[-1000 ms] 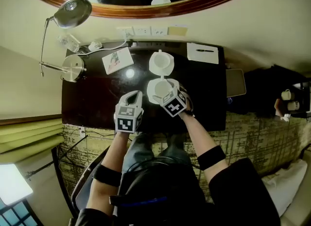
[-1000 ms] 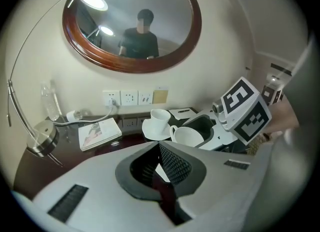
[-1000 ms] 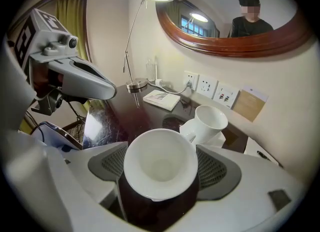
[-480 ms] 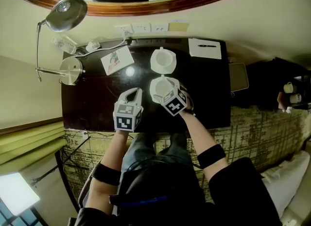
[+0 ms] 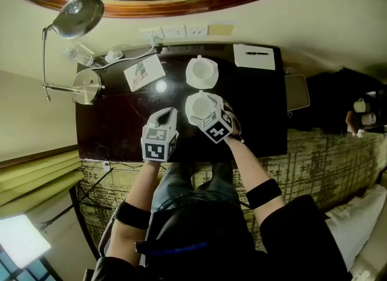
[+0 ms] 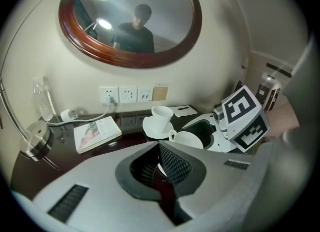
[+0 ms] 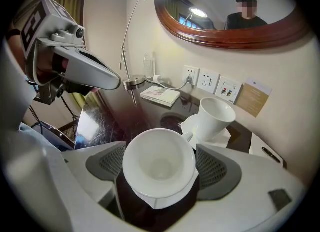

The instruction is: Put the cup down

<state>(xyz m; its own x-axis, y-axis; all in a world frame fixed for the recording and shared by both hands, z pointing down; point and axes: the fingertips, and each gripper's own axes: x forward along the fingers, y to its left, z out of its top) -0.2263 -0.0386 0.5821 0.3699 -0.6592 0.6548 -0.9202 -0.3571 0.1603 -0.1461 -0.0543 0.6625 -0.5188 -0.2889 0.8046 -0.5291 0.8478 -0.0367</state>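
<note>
My right claw [image 7: 160, 158] points steeply down at the dark bench [image 5: 121, 122], and its jaws have just been opening. The white cup [image 7: 158, 172] stands between them, mouth up, on its white saucer [image 7: 155, 202] on the bench. The ribbed pads [image 7: 107, 163] flank the cup's rim on either side, very close to it; I read the grip as let go. The cup's handle points away from me, toward a second white cup [image 7: 216, 114], which sits on its own saucer [image 7: 192, 126] just behind.

My left claw [image 6: 160, 163] hovers beside the right one, to its left, jaws together with nothing in them.

Farther back on the bench lie a booklet [image 5: 144, 72], the round base of a desk lamp [image 5: 87, 85] and a notepad [image 5: 254, 56] with a pen on it.
</note>
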